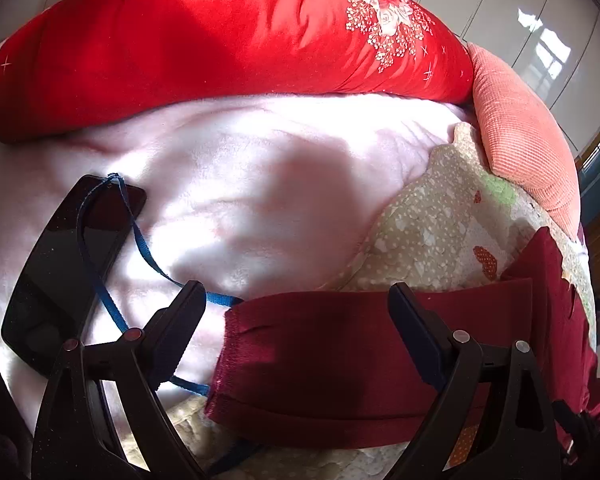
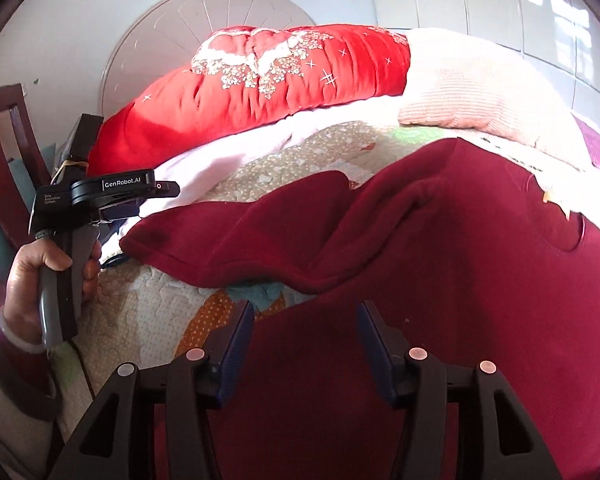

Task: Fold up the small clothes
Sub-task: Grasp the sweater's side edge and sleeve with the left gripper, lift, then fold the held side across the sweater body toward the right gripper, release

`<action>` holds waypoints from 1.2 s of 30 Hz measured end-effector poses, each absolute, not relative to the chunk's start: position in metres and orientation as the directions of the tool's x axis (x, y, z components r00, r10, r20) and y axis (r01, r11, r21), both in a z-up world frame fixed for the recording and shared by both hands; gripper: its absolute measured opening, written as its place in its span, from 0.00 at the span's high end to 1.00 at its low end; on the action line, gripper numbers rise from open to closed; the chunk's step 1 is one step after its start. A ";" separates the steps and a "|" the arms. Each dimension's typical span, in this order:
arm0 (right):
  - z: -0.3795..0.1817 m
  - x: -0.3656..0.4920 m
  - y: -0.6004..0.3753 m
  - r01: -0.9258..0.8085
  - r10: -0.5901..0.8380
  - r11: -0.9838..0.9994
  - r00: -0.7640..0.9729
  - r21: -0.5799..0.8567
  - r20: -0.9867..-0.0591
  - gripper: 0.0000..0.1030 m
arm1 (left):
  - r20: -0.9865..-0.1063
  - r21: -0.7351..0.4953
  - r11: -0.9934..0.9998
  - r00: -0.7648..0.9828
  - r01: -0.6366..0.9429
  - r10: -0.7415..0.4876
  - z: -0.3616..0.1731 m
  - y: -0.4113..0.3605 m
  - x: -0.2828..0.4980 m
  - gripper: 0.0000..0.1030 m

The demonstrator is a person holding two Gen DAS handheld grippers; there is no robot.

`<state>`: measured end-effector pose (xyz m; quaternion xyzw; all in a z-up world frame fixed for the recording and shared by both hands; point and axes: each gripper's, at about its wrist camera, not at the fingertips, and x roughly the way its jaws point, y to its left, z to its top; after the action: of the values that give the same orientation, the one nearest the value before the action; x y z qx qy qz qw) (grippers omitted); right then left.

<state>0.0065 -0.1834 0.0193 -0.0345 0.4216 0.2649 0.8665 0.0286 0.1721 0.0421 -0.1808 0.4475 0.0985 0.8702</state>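
A dark red garment (image 2: 440, 240) lies spread on the bed, with one sleeve (image 2: 240, 240) folded across toward the left. In the left wrist view the end of that sleeve (image 1: 320, 360) lies flat, its stitched hem facing left. My left gripper (image 1: 296, 292) hangs over it with its jaws wide apart, one finger on each side, and the pads do not press on the cloth. My right gripper (image 2: 306, 312) stands open above the body of the garment, with only flat cloth showing between its blue pads (image 2: 240, 332). A hand (image 2: 40, 268) holds the left tool's handle at the bed's left edge.
A black phone (image 1: 68, 264) on a blue lanyard (image 1: 148, 256) lies left of the sleeve on a pale pink fleece blanket (image 1: 260, 184). Behind are a red quilt (image 1: 220, 48) and an orange-pink pillow (image 1: 520, 128). A patchwork quilt (image 2: 152, 304) covers the bed. A wooden chair (image 2: 8, 140) stands at the left.
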 end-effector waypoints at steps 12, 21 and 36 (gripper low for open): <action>0.010 0.003 -0.162 -0.532 0.499 0.817 0.462 0.220 -0.733 0.50 | -0.858 -0.238 0.943 0.504 -0.233 -0.092 0.020 0.166 0.037 0.52; 0.019 -0.006 -0.169 -0.501 0.505 0.830 0.493 0.244 -0.708 0.50 | -0.733 -0.365 0.901 0.669 -0.233 -0.124 0.073 0.174 0.011 0.86; 0.056 -0.018 -0.229 -0.402 0.474 0.875 0.602 0.270 -0.642 0.49 | -0.630 -0.363 0.932 0.738 -0.007 -0.240 0.165 0.113 0.005 0.87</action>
<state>-0.0183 -0.2294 0.0562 0.0486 0.3726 0.2452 0.8937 0.0048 0.1131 0.1650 -0.1733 0.3562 -0.0636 0.9160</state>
